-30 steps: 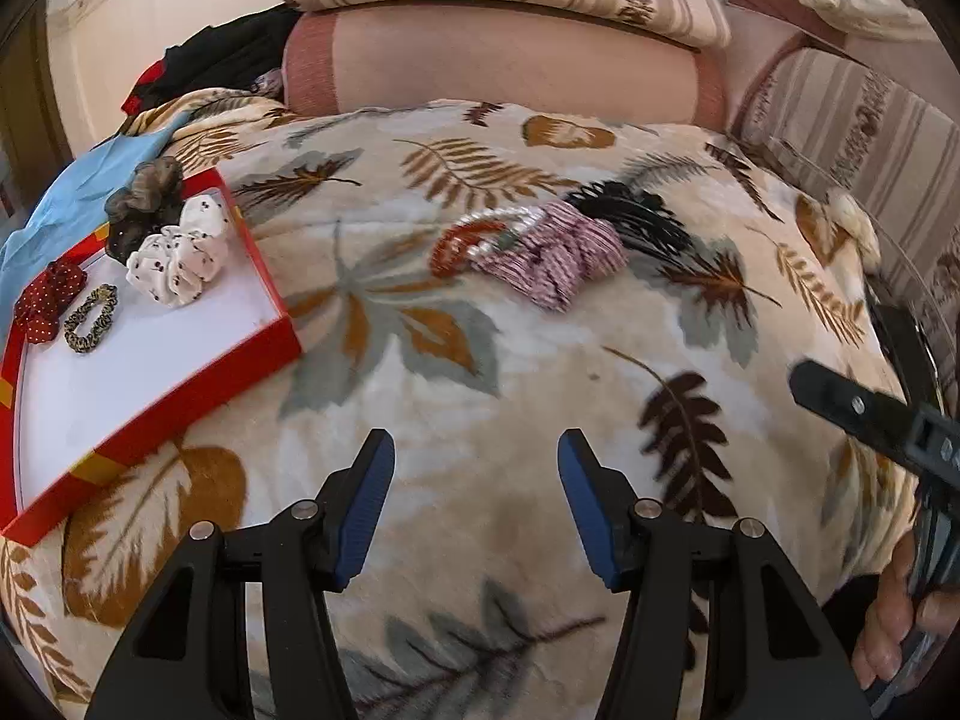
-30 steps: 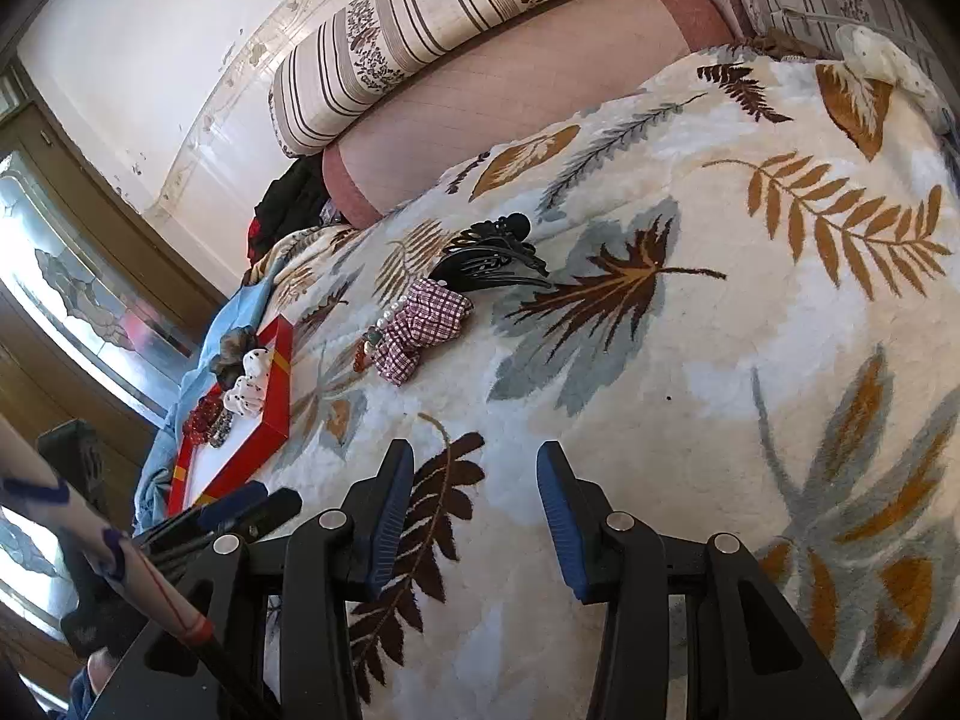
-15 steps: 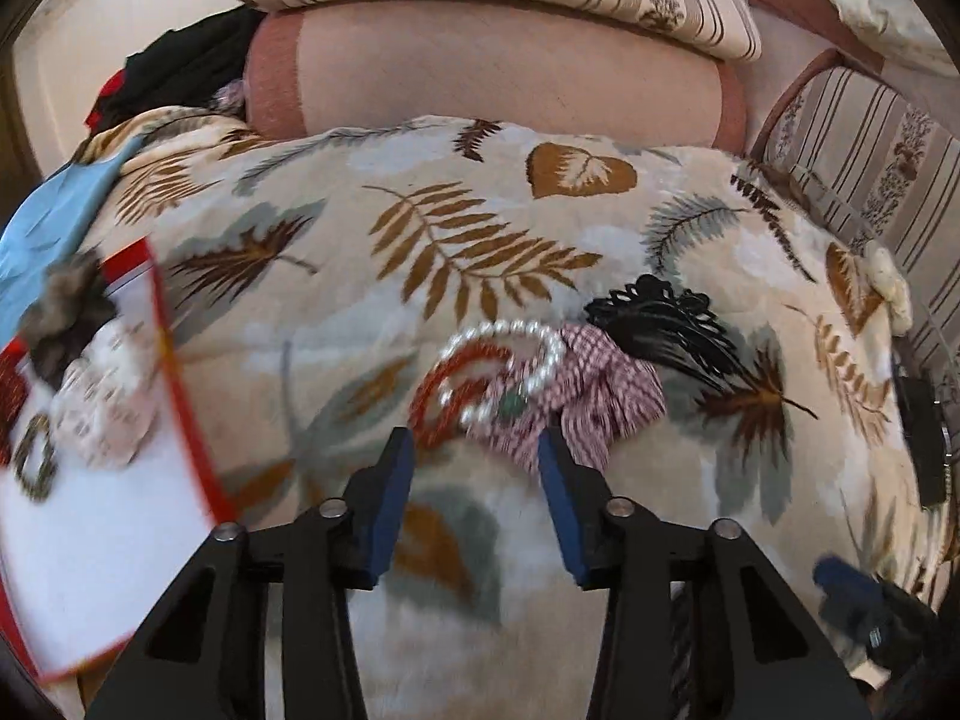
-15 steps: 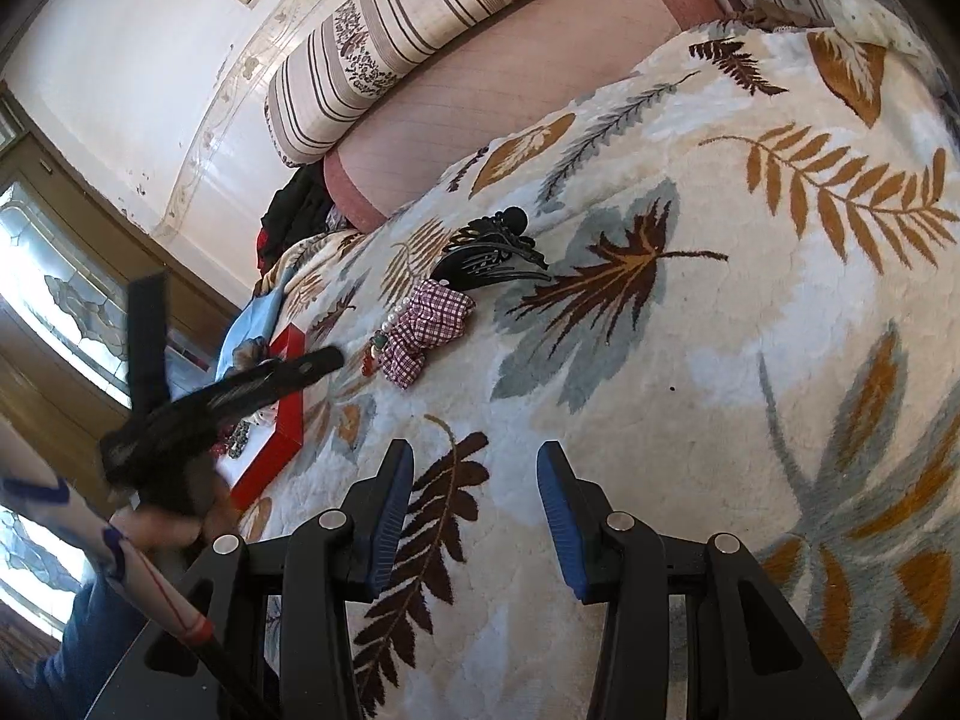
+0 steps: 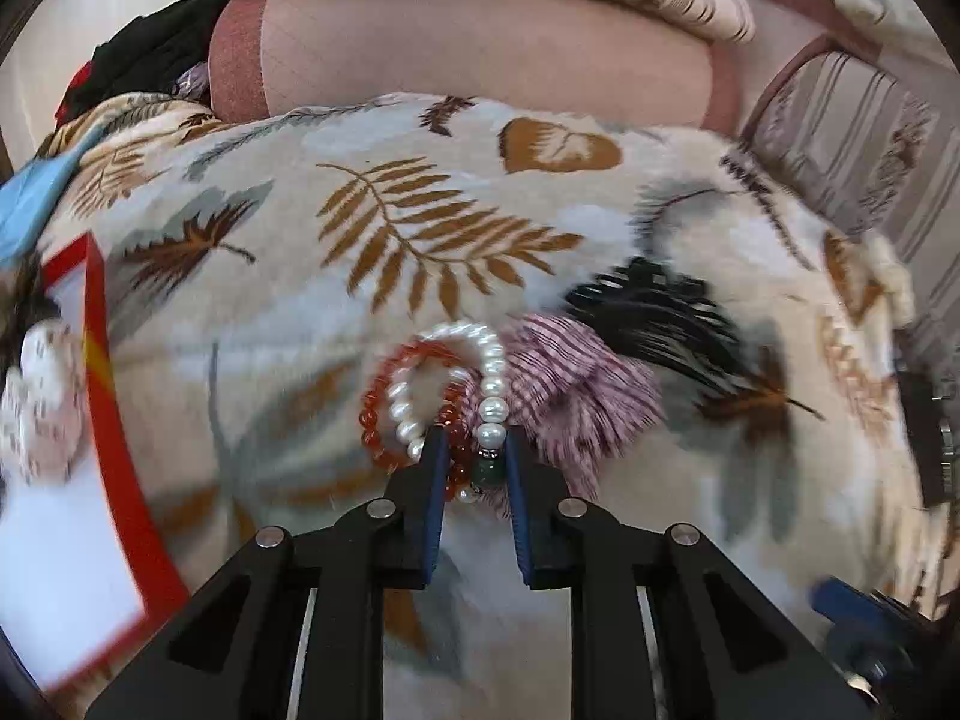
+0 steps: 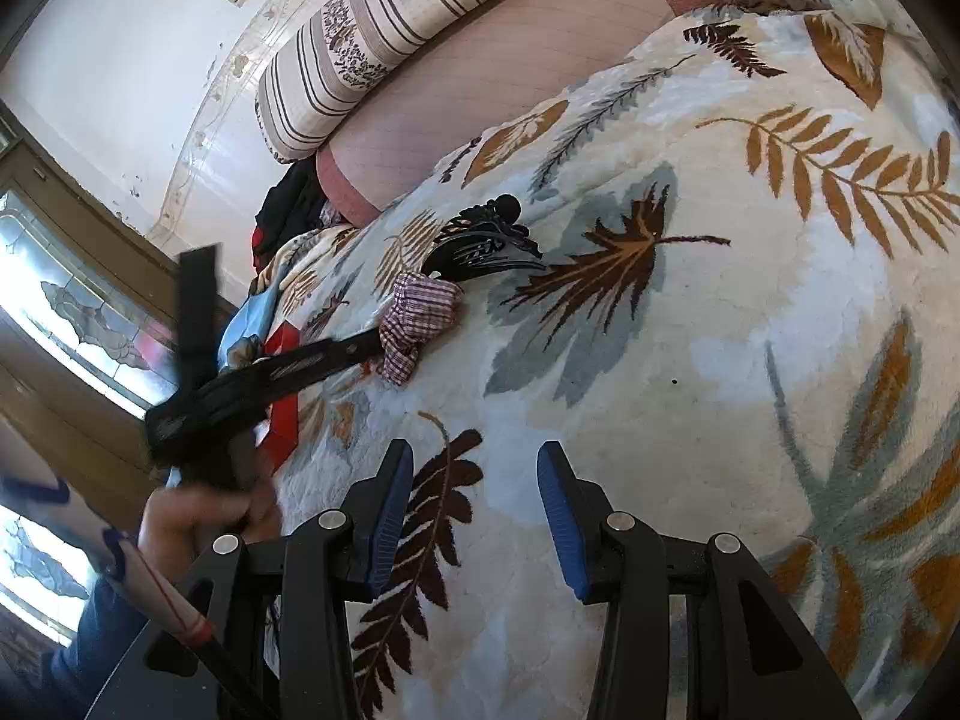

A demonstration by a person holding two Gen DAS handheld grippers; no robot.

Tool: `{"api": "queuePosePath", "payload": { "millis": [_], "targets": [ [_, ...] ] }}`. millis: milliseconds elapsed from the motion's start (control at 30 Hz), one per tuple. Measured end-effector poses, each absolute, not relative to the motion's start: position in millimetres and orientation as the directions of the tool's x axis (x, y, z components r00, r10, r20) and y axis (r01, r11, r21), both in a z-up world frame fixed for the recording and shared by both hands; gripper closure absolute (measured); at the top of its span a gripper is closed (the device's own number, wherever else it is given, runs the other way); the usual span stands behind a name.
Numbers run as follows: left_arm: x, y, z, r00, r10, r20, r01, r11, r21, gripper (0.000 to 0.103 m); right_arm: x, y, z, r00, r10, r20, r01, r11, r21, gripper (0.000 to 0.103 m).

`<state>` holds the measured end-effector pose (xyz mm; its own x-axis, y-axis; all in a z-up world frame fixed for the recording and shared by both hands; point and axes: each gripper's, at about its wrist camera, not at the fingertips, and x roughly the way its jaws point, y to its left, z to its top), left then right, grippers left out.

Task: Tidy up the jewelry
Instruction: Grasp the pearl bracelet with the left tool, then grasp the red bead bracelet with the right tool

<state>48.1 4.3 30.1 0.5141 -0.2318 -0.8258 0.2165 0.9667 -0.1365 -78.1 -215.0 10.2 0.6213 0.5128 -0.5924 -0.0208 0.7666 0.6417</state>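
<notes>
Left gripper (image 5: 474,456) has advanced, closing around the pearl bracelet (image 5: 480,384).

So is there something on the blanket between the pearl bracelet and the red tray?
Nothing visible. The pearl bracelet sits in the left gripper, whose jaws have just been closing; only bare blanket lies toward the red tray.

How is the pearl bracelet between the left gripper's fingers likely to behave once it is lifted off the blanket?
The pearl bracelet is a loop of separate beads, so it will probably hang limp. Smooth, round pearls could slip between the left gripper's closing pads. It overlaps the red bead bracelet, which might drag along.
</notes>
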Motion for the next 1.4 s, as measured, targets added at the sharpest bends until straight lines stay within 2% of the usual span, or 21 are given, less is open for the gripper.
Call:
{"api": "queuePosePath", "payload": {
  "millis": [33,267,533,833,1200,1400],
  "targets": [
    [40,4,33,0.512,-0.249,-0.822,0.224,0.963,-0.153,0.092,-78,-215,11,0.622,0.512,-0.592,-0.021,0.767,0.641,0.056],
    [-30,11,55,0.528,-0.355,-0.772,0.285,0.93,-0.233,0.092,-81,-219,13,0.634,0.504,-0.586,-0.017,0.767,0.641,0.056],
    [-63,38,54,0.524,-0.385,-0.76,0.252,0.922,-0.294,0.092,-81,-215,15,0.63,0.501,-0.594,-0.031,0.78,0.625,0.056],
    [-77,48,37,0.561,-0.353,-0.749,0.233,0.935,-0.266,0.092,-80,-203,18,0.622,0.481,-0.618,-0.063,0.817,0.573,0.053],
    [-71,64,28,0.575,-0.392,-0.719,0.202,0.919,-0.339,0.092,-73,-175,20,0.593,0.467,-0.655,-0.122,0.857,0.501,0.053],
    [-73,63,29,0.584,-0.397,-0.708,0.21,0.916,-0.341,0.092,-50,-147,42,0.591,0.49,-0.64,-0.178,0.854,0.489,0.053]
  ]
}}
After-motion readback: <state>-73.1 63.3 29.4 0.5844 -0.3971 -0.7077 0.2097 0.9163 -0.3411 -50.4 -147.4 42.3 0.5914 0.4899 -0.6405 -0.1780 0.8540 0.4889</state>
